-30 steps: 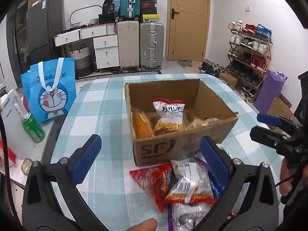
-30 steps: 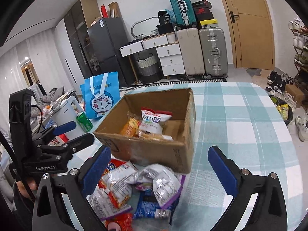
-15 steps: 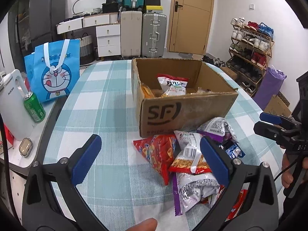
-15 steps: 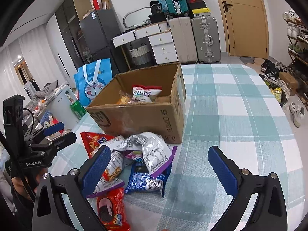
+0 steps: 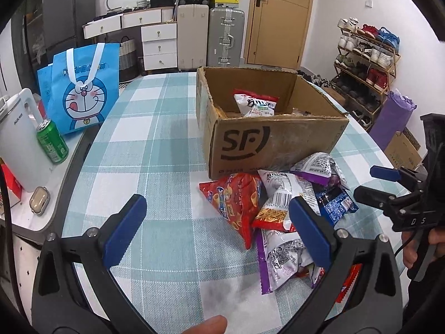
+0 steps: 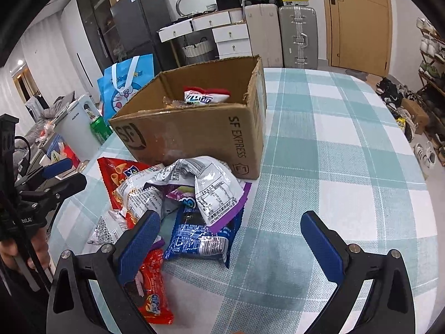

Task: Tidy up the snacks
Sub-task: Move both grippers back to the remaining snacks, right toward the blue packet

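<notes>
A brown SF cardboard box (image 5: 278,142) (image 6: 194,136) stands open on the checked tablecloth with a white snack bag (image 5: 254,104) (image 6: 205,96) inside. In front of it lies a pile of snack packets: a red bag (image 5: 236,203) (image 6: 116,175), a white-and-purple bag (image 5: 281,261) (image 6: 214,186), a blue packet (image 6: 200,239) (image 5: 333,203) and a small red packet (image 6: 153,292). My left gripper (image 5: 217,228) is open and empty, low over the cloth just left of the pile. My right gripper (image 6: 230,239) is open and empty, its left finger over the pile's near edge.
On a side surface to the left are a blue cartoon tote bag (image 5: 80,89), a green can (image 5: 52,142) and a white kettle (image 5: 19,144). Suitcases (image 5: 211,39), drawers and a door stand behind the table; a shoe rack (image 5: 367,61) is at right. The tablecloth (image 6: 347,167) runs to the right of the box.
Both grippers have pulled back and down from over the box toward the pile of packets in front of it. Both stay open and empty.
</notes>
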### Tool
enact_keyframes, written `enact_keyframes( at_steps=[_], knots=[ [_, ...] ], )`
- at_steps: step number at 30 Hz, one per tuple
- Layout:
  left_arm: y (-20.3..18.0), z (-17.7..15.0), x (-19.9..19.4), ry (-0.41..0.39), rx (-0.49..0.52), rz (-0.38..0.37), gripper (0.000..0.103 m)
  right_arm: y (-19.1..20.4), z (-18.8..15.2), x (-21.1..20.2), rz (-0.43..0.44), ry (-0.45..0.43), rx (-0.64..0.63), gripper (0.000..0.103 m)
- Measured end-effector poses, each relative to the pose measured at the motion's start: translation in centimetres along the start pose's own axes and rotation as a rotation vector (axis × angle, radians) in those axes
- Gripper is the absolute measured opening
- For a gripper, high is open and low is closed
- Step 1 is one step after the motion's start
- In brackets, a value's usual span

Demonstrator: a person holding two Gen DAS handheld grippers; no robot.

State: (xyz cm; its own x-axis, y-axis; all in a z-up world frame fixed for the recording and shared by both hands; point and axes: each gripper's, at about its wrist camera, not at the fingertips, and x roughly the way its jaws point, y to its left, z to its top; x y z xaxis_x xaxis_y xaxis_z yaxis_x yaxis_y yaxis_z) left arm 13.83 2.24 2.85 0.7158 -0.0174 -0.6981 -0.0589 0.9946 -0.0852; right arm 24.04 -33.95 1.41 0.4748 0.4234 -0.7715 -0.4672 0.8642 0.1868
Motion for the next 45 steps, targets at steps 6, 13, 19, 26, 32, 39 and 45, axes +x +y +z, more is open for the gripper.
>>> enact_keyframes(
  at_steps=[6, 13, 19, 26, 32, 39, 45],
  knots=[
    [-0.3, -0.1, 0.1, 0.014, 0.02, 0.007, 0.102, 0.8, -0.7, 1.7, -0.039, 0.066, -0.041, 0.102],
    [-1.0, -0.3, 0.3, 0.027, 0.056, 0.014, 0.102, 1.9, -1.5, 3.6, -0.064, 0.108, -0.083, 0.102],
    [-1.4, -0.5, 0.8, 0.041, 0.072, 0.016, 0.102, 2.7, -1.9, 4.4, -0.079, 0.121, -0.099, 0.102],
    [-2.0, -0.8, 1.4, 0.059, 0.101, 0.024, 0.102, 3.1, -2.3, 5.0, -0.097, 0.129, -0.121, 0.102],
    [-2.5, -1.1, 1.9, 0.074, 0.125, 0.036, 0.102, 2.5, -2.4, 5.0, -0.136, 0.147, -0.13, 0.102],
    [-2.7, -1.3, 2.1, 0.084, 0.138, 0.037, 0.102, 3.4, -2.5, 5.2, -0.153, 0.146, -0.159, 0.102],
    [-2.7, -1.4, 2.3, 0.092, 0.145, 0.038, 0.102, 3.9, -3.0, 5.0, -0.158, 0.145, -0.177, 0.1]
  ],
)
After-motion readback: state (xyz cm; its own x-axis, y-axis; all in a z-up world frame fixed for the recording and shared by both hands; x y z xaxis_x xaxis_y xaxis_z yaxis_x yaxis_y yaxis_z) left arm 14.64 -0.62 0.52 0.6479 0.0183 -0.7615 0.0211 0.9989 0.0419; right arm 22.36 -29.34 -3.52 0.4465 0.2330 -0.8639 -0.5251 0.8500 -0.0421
